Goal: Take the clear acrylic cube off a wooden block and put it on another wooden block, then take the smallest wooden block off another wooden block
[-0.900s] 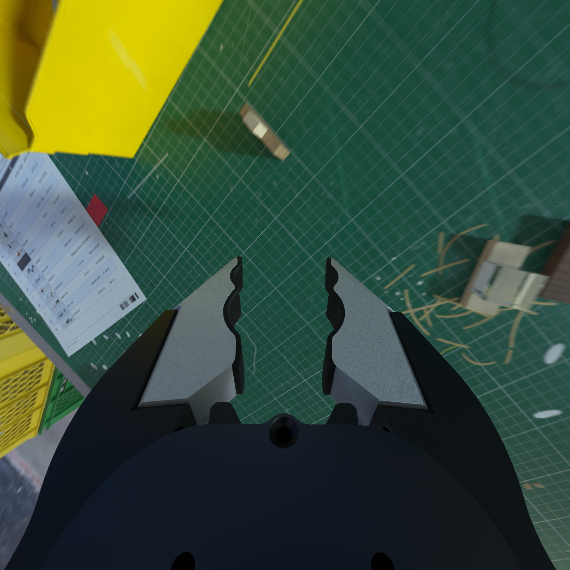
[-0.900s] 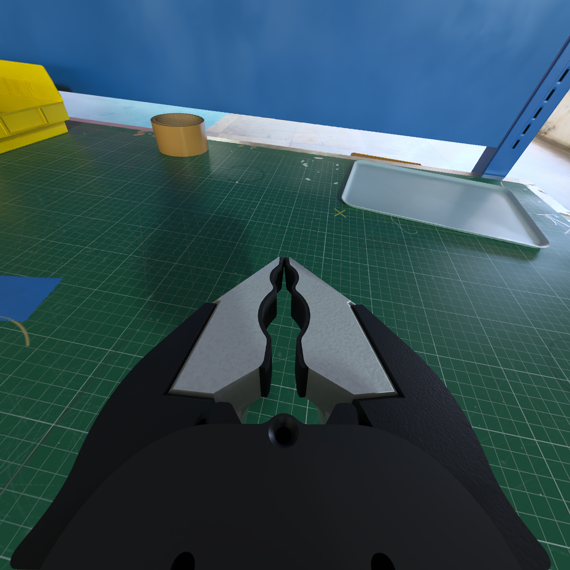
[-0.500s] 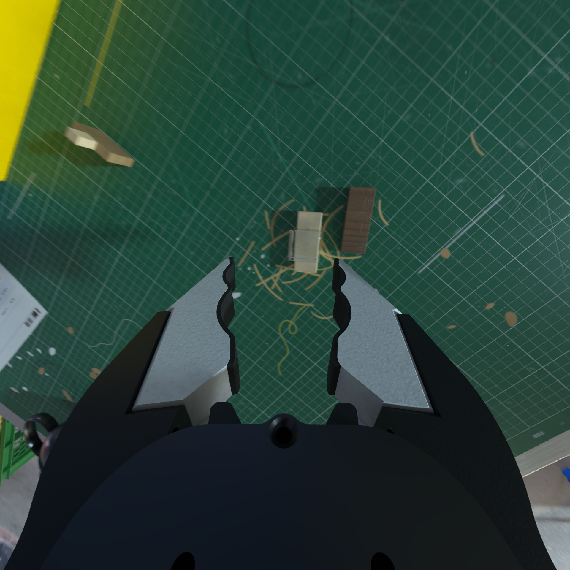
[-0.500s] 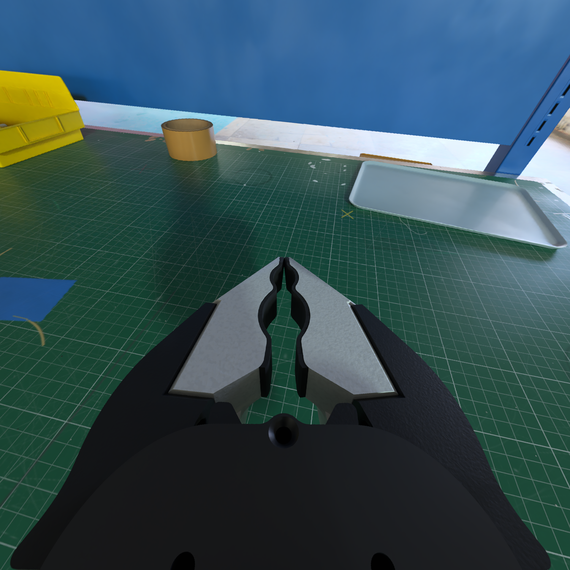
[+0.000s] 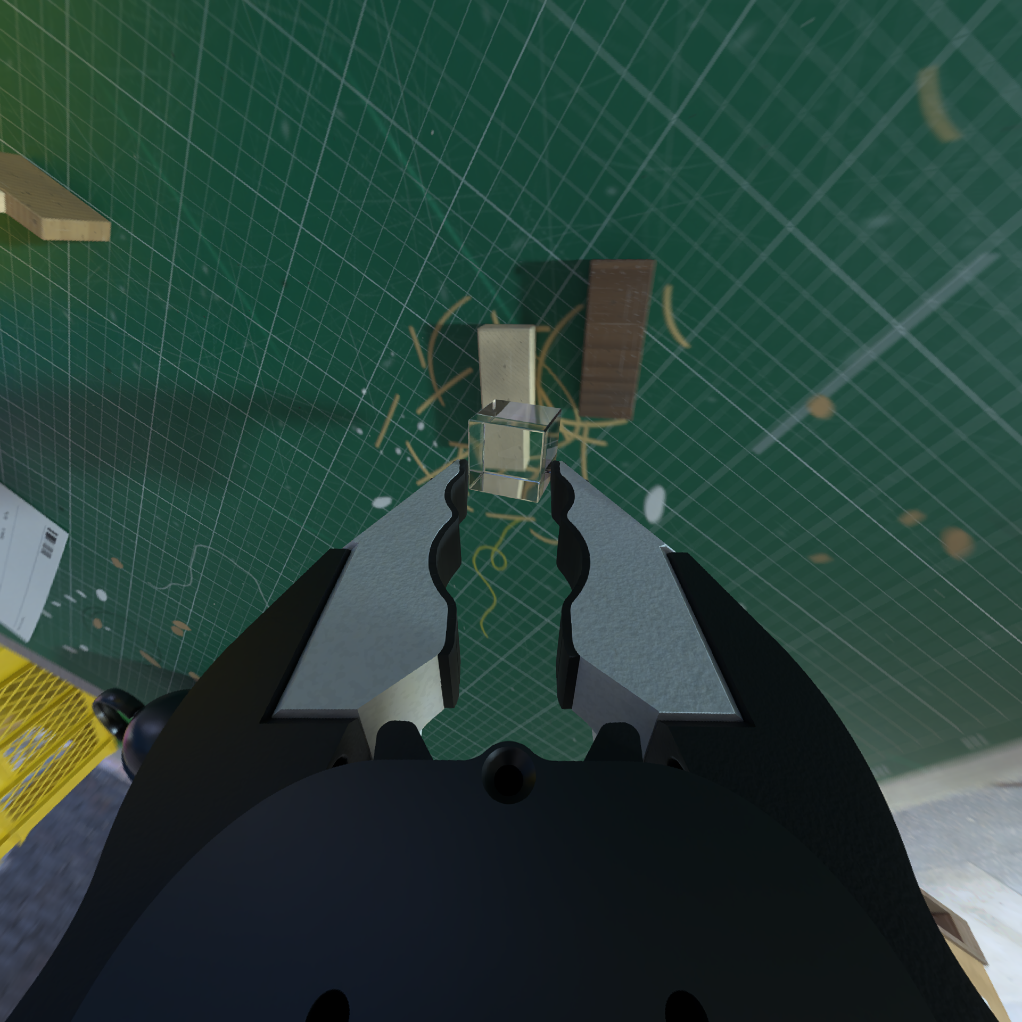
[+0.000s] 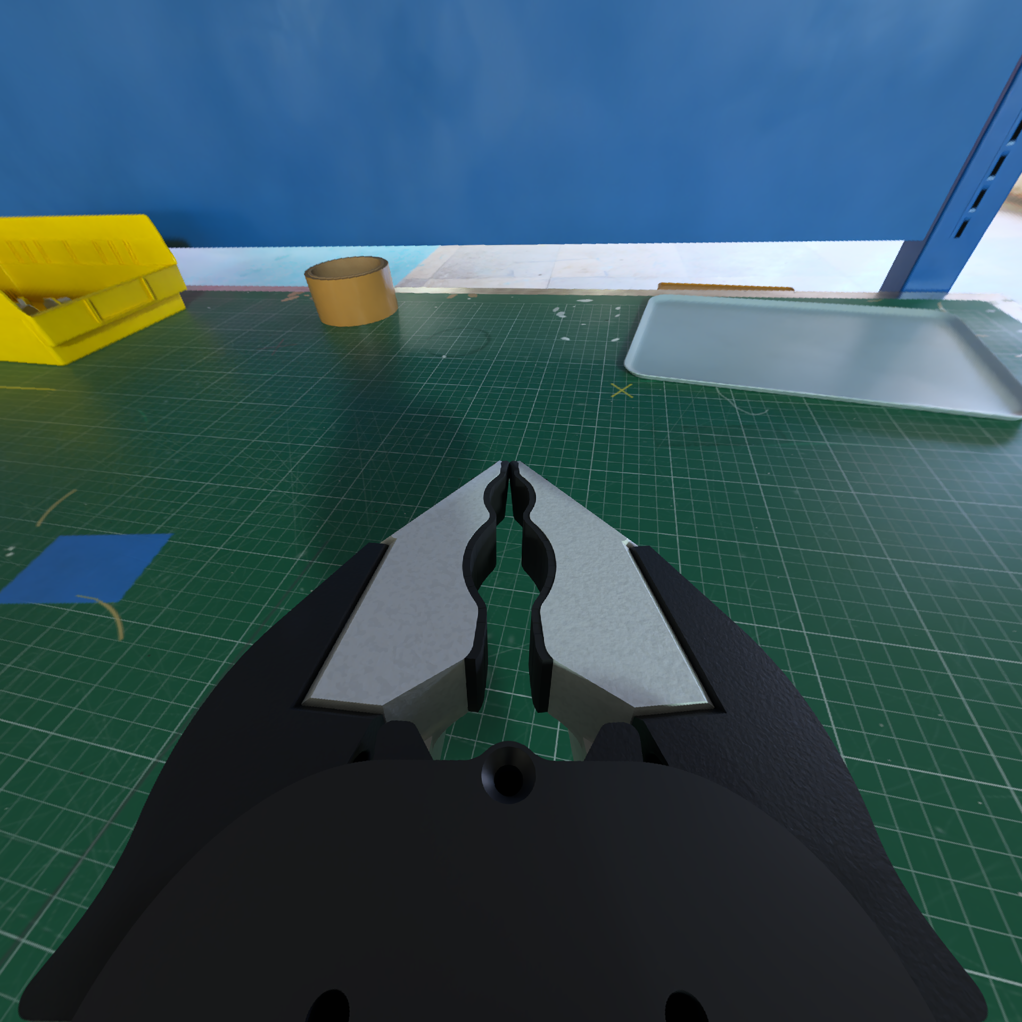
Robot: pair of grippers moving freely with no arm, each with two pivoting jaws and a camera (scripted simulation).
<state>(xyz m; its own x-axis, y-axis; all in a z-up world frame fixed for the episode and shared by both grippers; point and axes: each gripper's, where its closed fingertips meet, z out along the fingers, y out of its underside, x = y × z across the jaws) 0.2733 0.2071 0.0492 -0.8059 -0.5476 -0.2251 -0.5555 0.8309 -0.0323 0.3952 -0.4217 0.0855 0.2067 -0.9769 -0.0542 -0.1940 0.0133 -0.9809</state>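
Note:
In the left wrist view, my left gripper looks down on the green mat. Its fingertips are closed on the sides of the clear acrylic cube. The cube is over the near end of a pale wooden block; I cannot tell whether it still touches the block. A dark brown wooden block lies just right of the pale one. A light wooden block shows at the left edge, cut off. My right gripper is shut and empty, low over bare mat.
Wood shavings lie around the blocks. A paper sheet and a yellow crate sit at the left. The right wrist view shows a yellow bin, a tape roll, a metal tray and a blue patch.
My left gripper swung from the yellow bin over to the blocks, came close to the cube and narrowed its jaws onto it. The right gripper stayed shut and drifted slightly.

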